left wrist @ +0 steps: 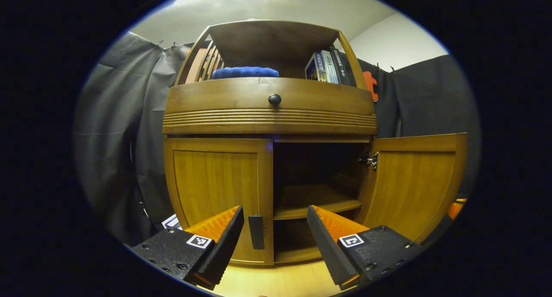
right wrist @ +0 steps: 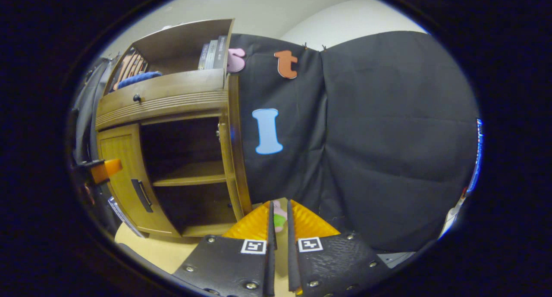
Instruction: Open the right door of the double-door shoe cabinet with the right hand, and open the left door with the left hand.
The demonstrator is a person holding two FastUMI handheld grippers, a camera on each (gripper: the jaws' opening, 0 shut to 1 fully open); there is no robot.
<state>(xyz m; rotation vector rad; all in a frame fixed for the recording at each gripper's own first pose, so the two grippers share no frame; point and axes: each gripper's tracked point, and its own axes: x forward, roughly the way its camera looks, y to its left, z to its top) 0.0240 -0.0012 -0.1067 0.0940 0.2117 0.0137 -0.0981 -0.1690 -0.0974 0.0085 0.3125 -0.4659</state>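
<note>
Fingers of the left gripper (left wrist: 275, 241) spread wide apart at the bottom of the left gripper view, straddling the dark handle (left wrist: 256, 232) of the left door (left wrist: 217, 189) without touching it; likely lined up that way so as to close on the handle and pull. Left door shut, flush with the cabinet front, filling the lower left of the shoe cabinet (left wrist: 269, 116). Right door (left wrist: 414, 180) swung fully outward at centre right, inner face and metal hinge (left wrist: 370, 160) turned to the camera, so the right half of the job looks done. Between the doors, a dark interior with a bare shelf (left wrist: 310, 200). Above, a drawer front with a round black knob (left wrist: 274, 99), and on top an open shelf carrying a blue cloth (left wrist: 244, 72) and upright books (left wrist: 323, 67).

Fingers of the right gripper (right wrist: 279, 230) drawn nearly together at the bottom of the right gripper view, clamped on nothing, aimed at the black cloth wall (right wrist: 388, 137) rather than the cabinet; probably parked clear of the opened door. Same cabinet at the left of that frame, left door closed with its handle showing, and the left gripper at the far left edge, just beside that door. Pale wooden floor (right wrist: 159, 249) under the cabinet's foot. Remaining step, by the look of it: grip the left handle and draw that door open.
</note>
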